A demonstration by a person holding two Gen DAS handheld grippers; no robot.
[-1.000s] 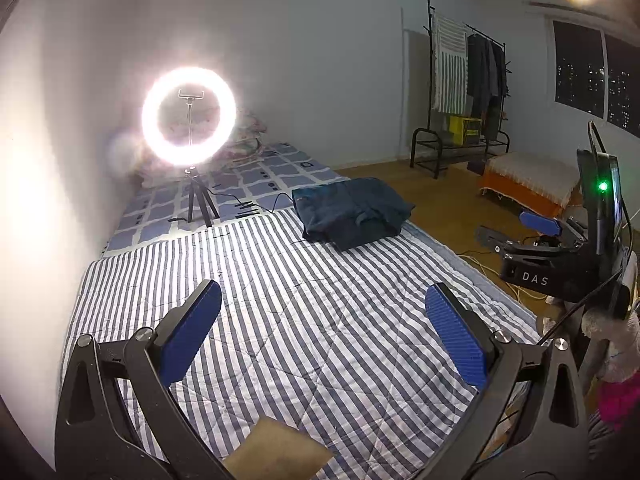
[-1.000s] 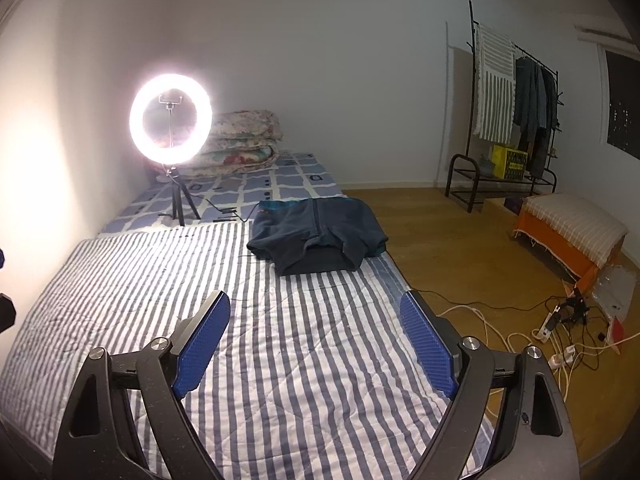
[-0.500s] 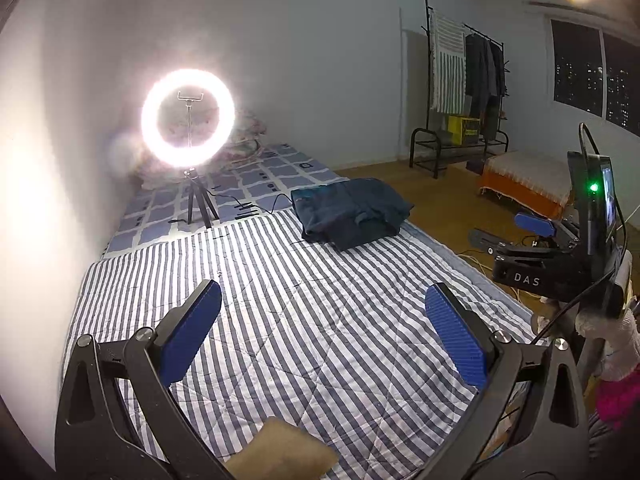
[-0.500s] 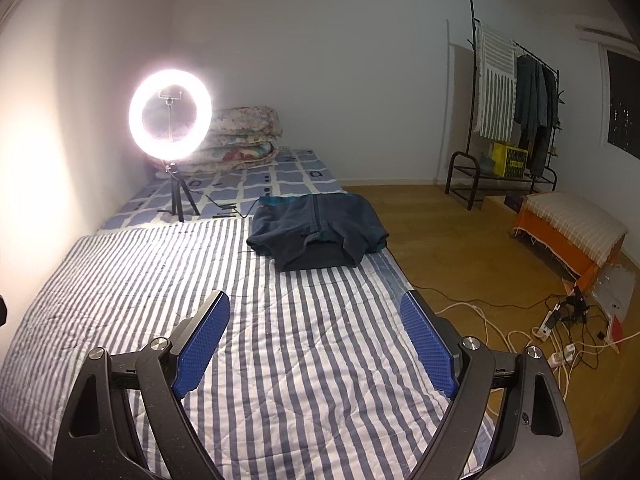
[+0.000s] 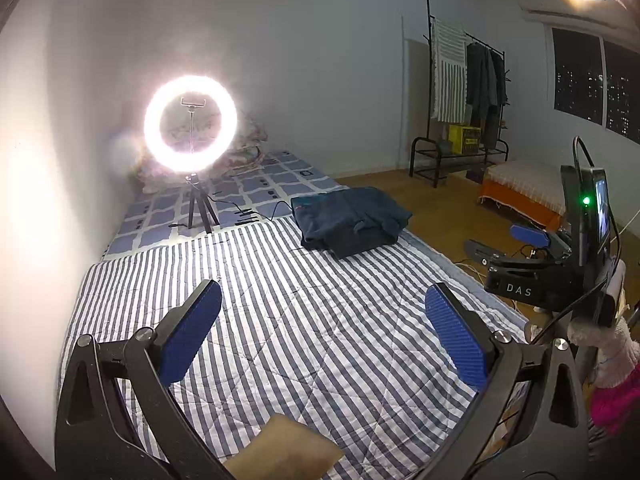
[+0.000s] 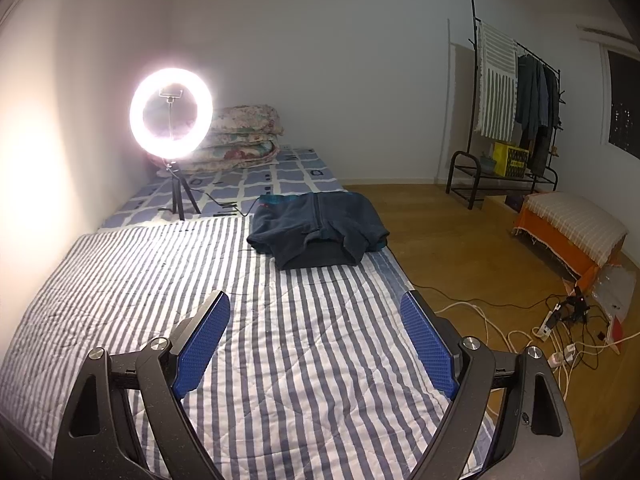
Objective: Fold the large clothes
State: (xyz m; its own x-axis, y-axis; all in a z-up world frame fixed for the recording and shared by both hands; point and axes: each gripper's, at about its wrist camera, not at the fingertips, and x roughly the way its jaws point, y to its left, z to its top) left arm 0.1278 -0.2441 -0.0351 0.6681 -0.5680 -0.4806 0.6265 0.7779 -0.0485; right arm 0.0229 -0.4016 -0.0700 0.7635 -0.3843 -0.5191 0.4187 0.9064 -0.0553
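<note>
One dark blue garment [image 6: 318,230] lies folded on the far right part of the striped quilt [image 6: 280,340], its upper edge reaching the seam with the checked sheet [image 6: 256,184]. It lies where it did a second ago; what differs is slight: in the right wrist view the bedding sits a little higher in the picture, and in the left wrist view the right claw [image 5: 516,246] has drifted leftward from the frame's edge.

The left claw [image 5: 322,336] stands wide open above the quilt, its two blue pads [image 5: 188,340] well apart, holding and touching nothing. The right claw [image 6: 316,344] is likewise spread wide, empty, and clear of the cloth. Both are well short of the garment.

Beyond it stand one lit ring light [image 6: 171,113] on a tripod, one stack of floral bedding [image 6: 244,136] against the wall, one clothes rack [image 6: 516,120] with hanging clothes, and one low orange-sided bench [image 6: 568,232]. White cables [image 6: 520,332] trail over the wooden floor [image 6: 452,240].
</note>
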